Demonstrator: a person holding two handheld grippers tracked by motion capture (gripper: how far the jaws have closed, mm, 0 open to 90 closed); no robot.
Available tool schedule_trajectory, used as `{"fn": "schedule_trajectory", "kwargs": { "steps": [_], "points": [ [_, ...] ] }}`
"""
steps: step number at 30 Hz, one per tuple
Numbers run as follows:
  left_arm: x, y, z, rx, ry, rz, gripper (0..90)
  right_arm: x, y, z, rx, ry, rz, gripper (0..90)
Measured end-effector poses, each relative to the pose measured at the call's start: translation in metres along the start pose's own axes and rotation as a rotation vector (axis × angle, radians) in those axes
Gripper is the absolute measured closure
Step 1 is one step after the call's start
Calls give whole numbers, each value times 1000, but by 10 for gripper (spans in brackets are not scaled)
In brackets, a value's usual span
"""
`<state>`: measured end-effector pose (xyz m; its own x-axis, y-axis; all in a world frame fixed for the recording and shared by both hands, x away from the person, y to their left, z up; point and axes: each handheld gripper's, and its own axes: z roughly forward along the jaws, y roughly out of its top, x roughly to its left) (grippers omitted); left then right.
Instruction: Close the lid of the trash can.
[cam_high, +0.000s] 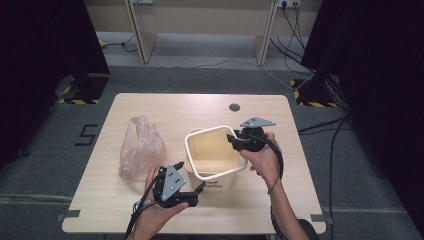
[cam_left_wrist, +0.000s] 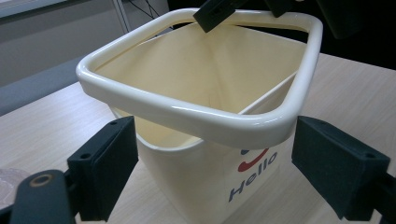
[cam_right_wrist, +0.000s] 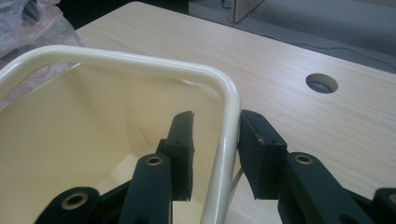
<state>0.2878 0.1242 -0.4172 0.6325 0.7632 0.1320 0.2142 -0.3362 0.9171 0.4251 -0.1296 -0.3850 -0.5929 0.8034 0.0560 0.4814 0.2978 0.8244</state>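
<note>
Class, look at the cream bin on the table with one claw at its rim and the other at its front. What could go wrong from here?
1. The right claw straddles only the thin rim of the bin, one jaw inside, one outside; if it pulls sideways, the tilted bin might tip or slide.
2. The left claw is open around the bin's front; closing off-centre could push it away.
3. The plastic bag lies close beside the bin and might get dragged along.

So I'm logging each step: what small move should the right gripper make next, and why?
Probably close the right gripper on the bin: its jaws straddle the rim, one inside, one outside, with gaps left. The left gripper waits open at the near corner.
</note>
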Motion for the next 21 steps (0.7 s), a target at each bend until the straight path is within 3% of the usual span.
{"fn": "schedule_trajectory", "kwargs": {
  "steps": [5, 13, 16, 21],
  "points": [
    [1, -1, 0, 12, 13, -11, 146, -2, -3, -6, -7, 7, 20, 655],
    [10, -3, -1, 20, 36, -36, 153, 6, -8, -16, 17, 27, -26, 658],
    [14, -4, -1, 22, 30, -50, 149, 13, -10, -18, 24, 3, -68, 644],
    [17, -4, -1, 18, 36, -55, 149, 17, -13, -23, 18, -29, -88, 629]
  ]
}}
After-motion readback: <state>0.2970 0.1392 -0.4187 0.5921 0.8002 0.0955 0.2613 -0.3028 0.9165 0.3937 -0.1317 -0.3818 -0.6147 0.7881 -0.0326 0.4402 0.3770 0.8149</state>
